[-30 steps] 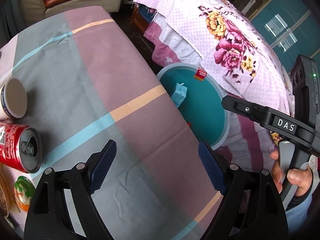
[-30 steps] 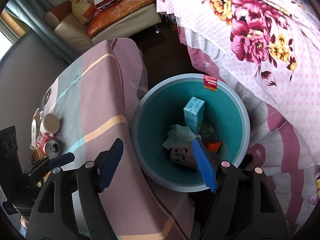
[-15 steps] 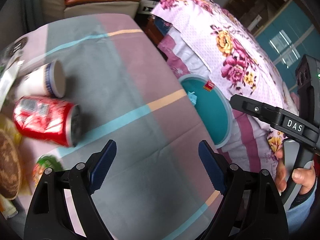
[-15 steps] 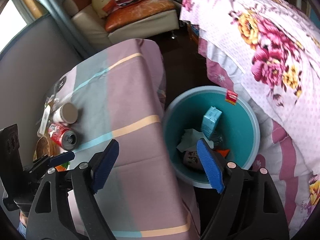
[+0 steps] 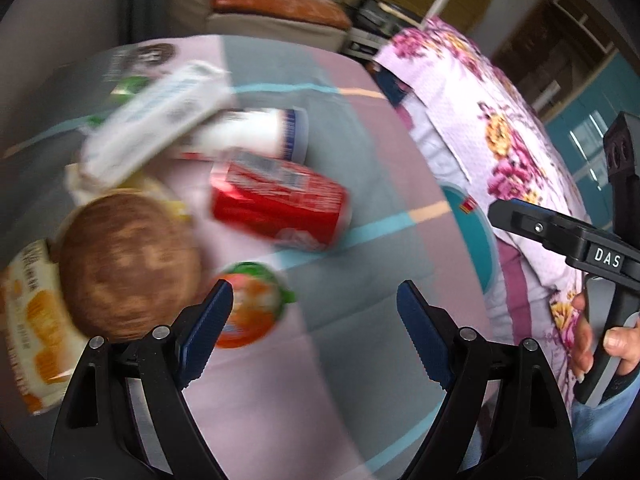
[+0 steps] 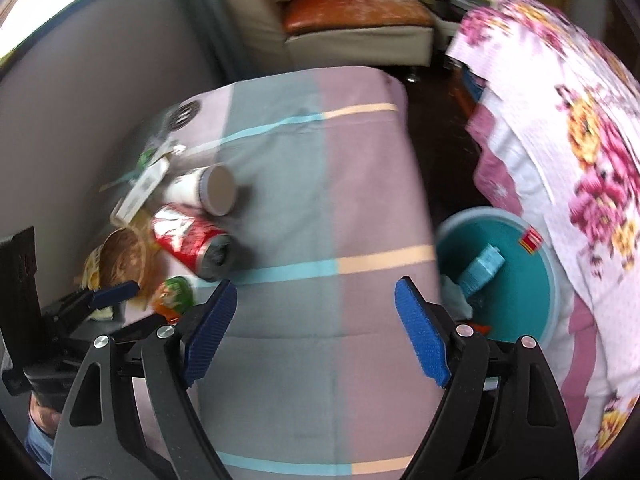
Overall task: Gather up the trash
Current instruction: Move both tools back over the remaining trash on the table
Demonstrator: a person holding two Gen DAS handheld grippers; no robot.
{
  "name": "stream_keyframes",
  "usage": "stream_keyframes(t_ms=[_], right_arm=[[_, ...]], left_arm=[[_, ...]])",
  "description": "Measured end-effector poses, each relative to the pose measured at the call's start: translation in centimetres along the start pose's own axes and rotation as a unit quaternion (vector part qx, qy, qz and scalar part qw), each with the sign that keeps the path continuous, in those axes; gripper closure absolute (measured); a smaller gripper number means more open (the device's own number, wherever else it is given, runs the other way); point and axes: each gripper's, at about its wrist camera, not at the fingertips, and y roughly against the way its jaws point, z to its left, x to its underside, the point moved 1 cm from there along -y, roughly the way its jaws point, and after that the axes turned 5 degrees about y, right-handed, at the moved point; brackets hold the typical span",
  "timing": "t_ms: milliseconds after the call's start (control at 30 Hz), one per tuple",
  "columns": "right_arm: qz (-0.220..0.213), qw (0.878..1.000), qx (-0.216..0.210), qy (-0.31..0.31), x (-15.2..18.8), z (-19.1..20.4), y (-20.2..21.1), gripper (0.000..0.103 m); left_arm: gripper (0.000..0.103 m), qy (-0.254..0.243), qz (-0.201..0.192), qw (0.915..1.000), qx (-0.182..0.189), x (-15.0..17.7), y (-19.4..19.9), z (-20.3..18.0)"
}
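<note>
Both hand-held grippers shifted — bin to litter, red can nearer.

Left gripper: black two-finger tool with ribbed dark-blue pads, jaws spread wide, nothing between them; it is pitched steeply downward. In the right wrist view the same tool appears at the lower left edge, its blue-tipped finger extended toward the right, with part of the holding hand visible beneath its black body.

Right gripper: identical black frame with brighter blue ribbed pads, jaws wide apart and empty, also angled steeply downward. In the left wrist view its black arm marked "DAS" crosses the right edge; the person's right hand wraps the grey handle, fingers curled round it.
</note>
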Motion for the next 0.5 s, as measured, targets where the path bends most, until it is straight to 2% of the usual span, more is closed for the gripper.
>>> stream_keyframes(t_ms=[267,500], right_arm=[[0.044,0.996,-0.009,0.078,-2.7,6.2,-3.2,0.025],[0.067,0.987,-0.028,0.143,-4.1,10.9,-6.3,0.025]], left_arm=[[0.018,0.058,-0.036,0.997,-0.037,-0.1,3.4,7.0],[0.018,0.105,-0.032,0.9929,-0.045,0.3,3.8,11.6]])
